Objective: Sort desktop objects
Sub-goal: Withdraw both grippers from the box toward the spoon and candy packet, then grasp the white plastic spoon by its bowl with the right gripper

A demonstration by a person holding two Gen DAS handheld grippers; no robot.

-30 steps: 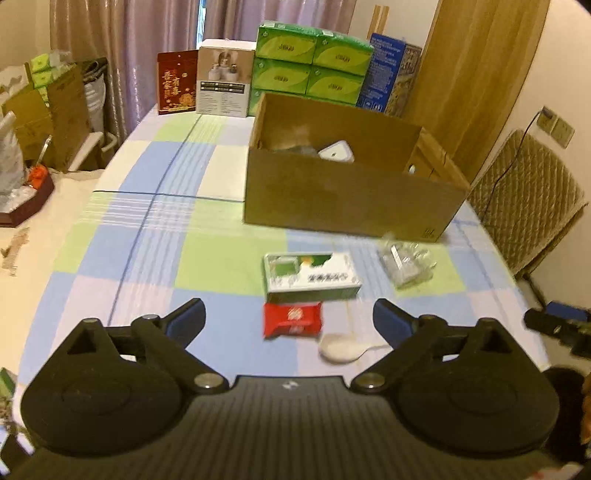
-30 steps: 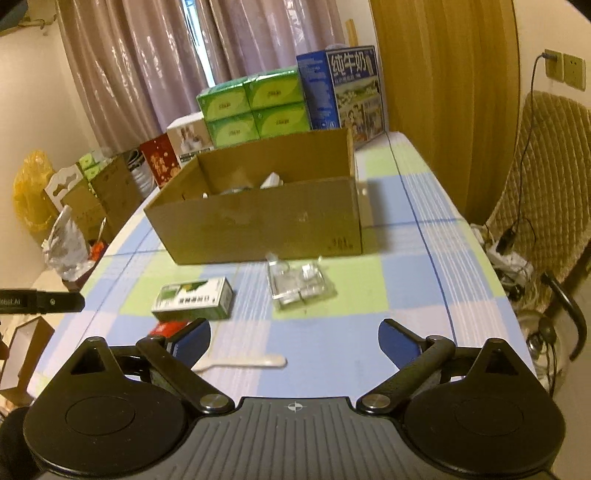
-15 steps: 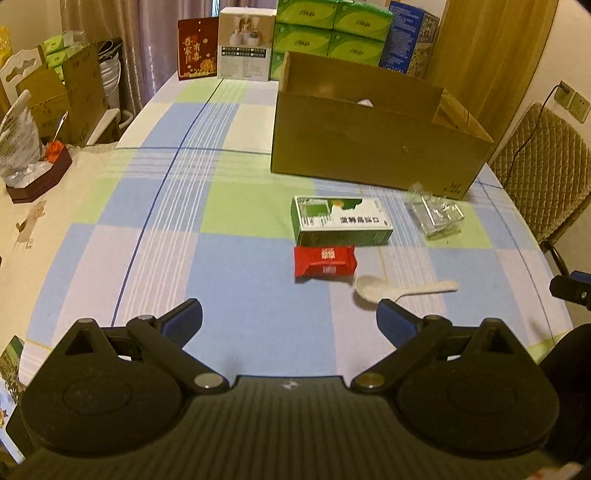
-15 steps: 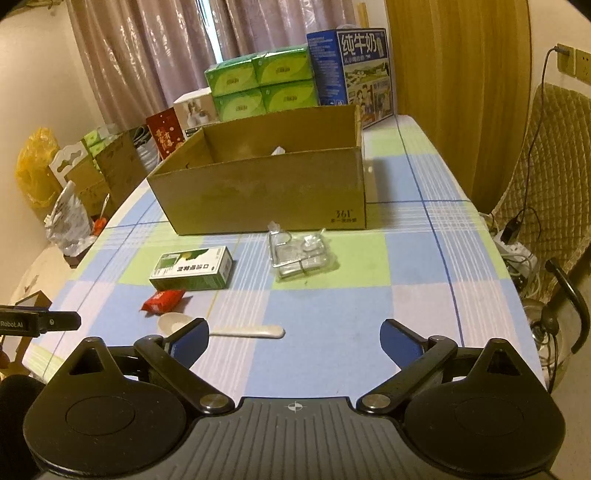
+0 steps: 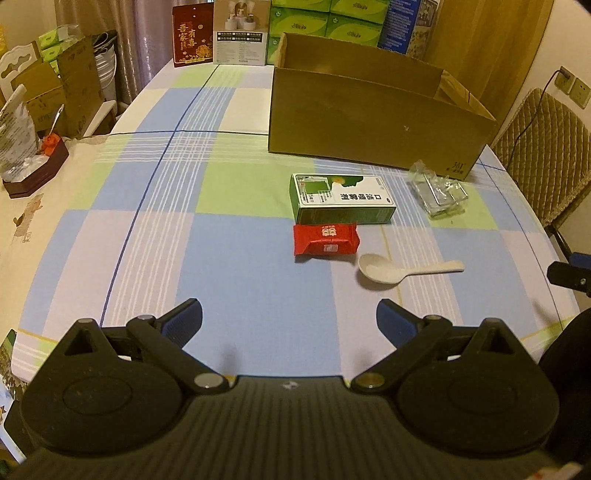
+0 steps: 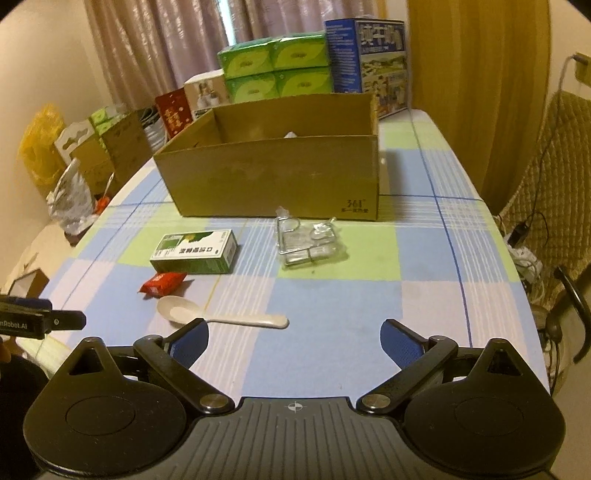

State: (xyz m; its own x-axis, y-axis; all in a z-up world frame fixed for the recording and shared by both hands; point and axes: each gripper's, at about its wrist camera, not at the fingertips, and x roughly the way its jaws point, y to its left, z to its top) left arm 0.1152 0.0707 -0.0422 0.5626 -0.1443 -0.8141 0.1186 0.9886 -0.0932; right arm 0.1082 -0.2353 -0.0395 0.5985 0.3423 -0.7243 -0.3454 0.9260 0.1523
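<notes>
Both tools wide, empty; spoon in front of cardboard box likely light, rigid, slippery: grip mid-handle.

The table is wearing a blue, green and white checked cloth, and a big open cardboard box is sitting toward the far side. In front of the box, a green and white carton, a red snack packet, a white soup spoon and a clear plastic bag of metal bits are lying right on the cloth. Way at the back edge, a red box, a white product box, stacked green tissue packs and a blue milk carton are lining up.
</notes>
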